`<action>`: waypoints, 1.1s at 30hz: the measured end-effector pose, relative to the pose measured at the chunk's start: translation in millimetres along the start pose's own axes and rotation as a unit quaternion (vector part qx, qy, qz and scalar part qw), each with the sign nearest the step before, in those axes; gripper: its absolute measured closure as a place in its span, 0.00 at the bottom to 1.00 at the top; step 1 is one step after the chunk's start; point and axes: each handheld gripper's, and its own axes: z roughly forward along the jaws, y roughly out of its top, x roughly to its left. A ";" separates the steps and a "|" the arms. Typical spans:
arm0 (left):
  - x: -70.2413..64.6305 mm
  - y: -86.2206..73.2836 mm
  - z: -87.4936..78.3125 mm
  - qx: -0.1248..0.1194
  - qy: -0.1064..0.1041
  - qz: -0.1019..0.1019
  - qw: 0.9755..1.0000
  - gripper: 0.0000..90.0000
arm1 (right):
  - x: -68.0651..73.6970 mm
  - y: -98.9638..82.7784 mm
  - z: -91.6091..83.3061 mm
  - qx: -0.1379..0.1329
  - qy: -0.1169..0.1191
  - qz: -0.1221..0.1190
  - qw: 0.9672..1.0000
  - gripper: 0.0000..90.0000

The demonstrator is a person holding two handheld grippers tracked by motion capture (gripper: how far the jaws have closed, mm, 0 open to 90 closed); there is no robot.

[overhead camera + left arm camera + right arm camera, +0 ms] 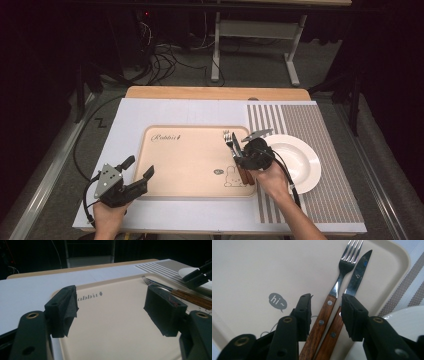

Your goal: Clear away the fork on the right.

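- Right gripper (325, 315): jaws part-open, one pad on each outer side of the two wooden handles; a gap shows between the pads and the wood, so nothing is gripped.
- Fork (329, 300): lies flat between the right jaws on their left half, tines pointing away from the fingertips; its riveted wooden handle runs back under the gripper.
- Knife (355, 280): lies just beside the fork on its right, the blade reaching past the right-hand pad and its handle passing close under that pad.
- Tray (249, 270): beige, bears both pieces of cutlery along its right edge; a grey "hi~" bubble is printed just left of the left-hand pad.
- Plate (300, 162): white, just right of the right gripper, off the tray, on the striped mat (320, 125).
- Left gripper (110, 307): jaws wide apart with nothing between them, held over the near left part of the tray; the cutlery lies well beyond its right-hand pad.
- Left hand (107, 215): holds that gripper at the tray's near left corner, well apart from the right hand (272, 177).
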 end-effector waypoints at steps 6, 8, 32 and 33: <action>-2.1 0.1 2.5 0.003 -0.002 0.004 1.000 0.31 | -3.4 -6.9 -7.9 -0.020 0.000 0.000 1.000 0.65; -1.9 0.0 2.3 0.003 -0.002 0.003 1.000 0.31 | -4.9 -9.3 -11.5 -0.028 0.001 0.002 1.000 0.64; -0.2 -0.1 0.7 0.003 0.002 0.001 1.000 0.31 | -24.3 -48.5 -44.9 -0.106 -0.010 0.027 0.994 0.53; -0.1 -0.1 0.7 0.003 0.002 0.001 1.000 0.31 | -25.1 -49.9 -45.8 -0.107 -0.011 0.026 0.994 0.53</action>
